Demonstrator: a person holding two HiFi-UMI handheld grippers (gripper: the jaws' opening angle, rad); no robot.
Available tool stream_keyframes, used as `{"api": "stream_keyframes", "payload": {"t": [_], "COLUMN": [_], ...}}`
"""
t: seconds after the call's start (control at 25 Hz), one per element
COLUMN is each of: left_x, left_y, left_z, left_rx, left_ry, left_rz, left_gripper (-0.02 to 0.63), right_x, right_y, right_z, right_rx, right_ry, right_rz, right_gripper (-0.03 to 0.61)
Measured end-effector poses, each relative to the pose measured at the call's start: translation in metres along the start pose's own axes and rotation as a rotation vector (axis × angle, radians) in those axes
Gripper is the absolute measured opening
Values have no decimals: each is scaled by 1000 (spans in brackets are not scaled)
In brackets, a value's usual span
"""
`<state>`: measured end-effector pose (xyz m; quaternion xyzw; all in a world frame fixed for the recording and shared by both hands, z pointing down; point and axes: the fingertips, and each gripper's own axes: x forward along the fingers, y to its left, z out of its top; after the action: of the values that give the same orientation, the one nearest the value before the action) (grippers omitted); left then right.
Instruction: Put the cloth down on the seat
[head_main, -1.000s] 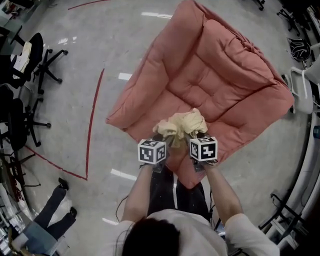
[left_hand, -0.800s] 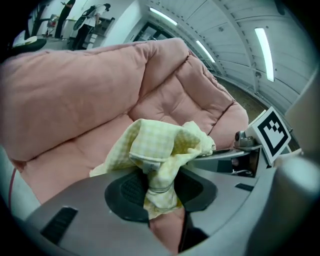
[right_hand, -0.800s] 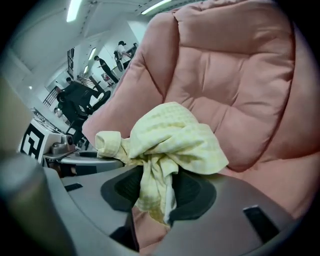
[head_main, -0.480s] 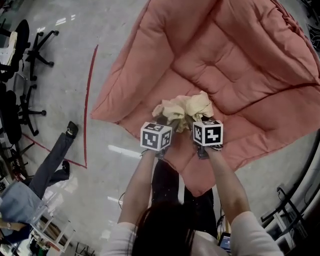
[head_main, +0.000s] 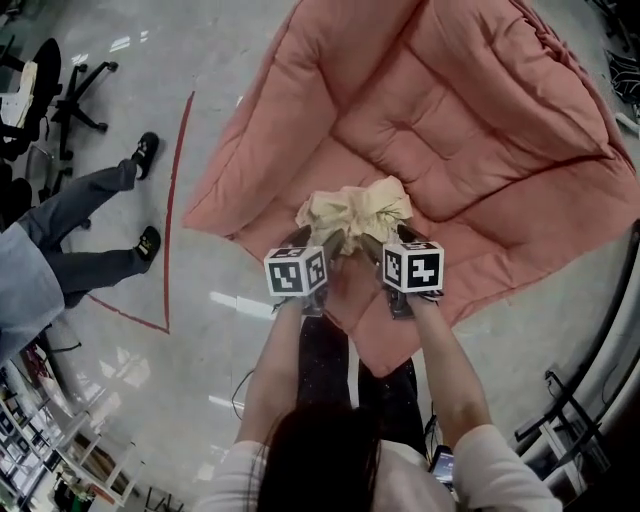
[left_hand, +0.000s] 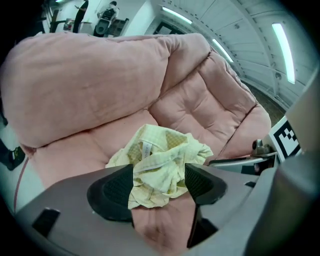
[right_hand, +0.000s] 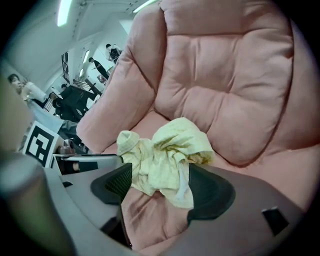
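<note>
- the crumpled pale yellow cloth (head_main: 352, 212) was seen lying on the seat (head_main: 490, 235) of the pink armchair (head_main: 450, 110), just in front of the back cushion.
- the left gripper (left_hand: 159, 181) was held low over the seat's front part; its jaws were being opened and stood wide, with the cloth between them and not squeezed by the pads.
- the right gripper (right_hand: 159, 182) was held just beside it, its jaws likewise being opened wide around the cloth's other side, which was left loose.
- a standing person's legs (head_main: 90, 215) were seen on the floor (head_main: 230, 60), well apart from the armchair.
</note>
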<state>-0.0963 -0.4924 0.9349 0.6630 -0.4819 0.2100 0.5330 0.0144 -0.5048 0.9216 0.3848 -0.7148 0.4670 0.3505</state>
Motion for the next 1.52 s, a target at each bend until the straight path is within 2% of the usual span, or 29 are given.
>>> {"api": "stream_keyframes", "payload": {"t": [0.16, 0.28, 0.36, 0.52, 0.72, 0.88, 0.96, 1.04, 1.08, 1.16, 1.24, 1.4, 1.52], "left_x": [-40, -74, -95, -135, -177, -206, -219, -228, -233, -243, -253, -269, -271], "left_y": [-28, -56, -73, -117, -155, -176, -186, -196, -200, -204, -209, -221, -226], "left_z": [13, 27, 39, 52, 63, 58, 57, 56, 56, 62, 70, 78, 70], "left_rx": [-55, -65, -44, 8, 79, 116, 124, 136, 144, 159, 168, 176, 199], "left_ry": [-77, -134, -163, -202, -266, -298, -315, -332, -345, -386, -428, -470, -462], "left_rz": [-25, -67, -100, -176, -212, -209, -213, -220, -217, -195, -183, -200, -192], "left_gripper": [314, 313, 313, 313, 311, 261, 248, 233, 217, 140, 81, 60, 44], "right_x": [-53, -90, -106, -148, -201, -238, -256, -273, -280, -292, -300, -307, -312], "right_y": [16, 37, 54, 76, 94, 117, 122, 122, 122, 123, 126, 130, 126], "right_z": [18, 32, 39, 48, 62, 62, 67, 71, 72, 73, 72, 66, 59], "right_rx": [11, -24, -41, 18, -8, -125, -176, -184, -180, -182, -189, -129, -135], "right_ry": [-86, -125, -138, -212, -302, -328, -364, -418, -443, -485, -506, -518, -533], "right_rz": [24, 26, 52, 104, 101, 124, 97, 67, 55, 36, 29, 76, 44], "right_gripper": [337, 336, 334, 334, 325, 264, 182, 134, 97, 53, 41, 31, 28]}}
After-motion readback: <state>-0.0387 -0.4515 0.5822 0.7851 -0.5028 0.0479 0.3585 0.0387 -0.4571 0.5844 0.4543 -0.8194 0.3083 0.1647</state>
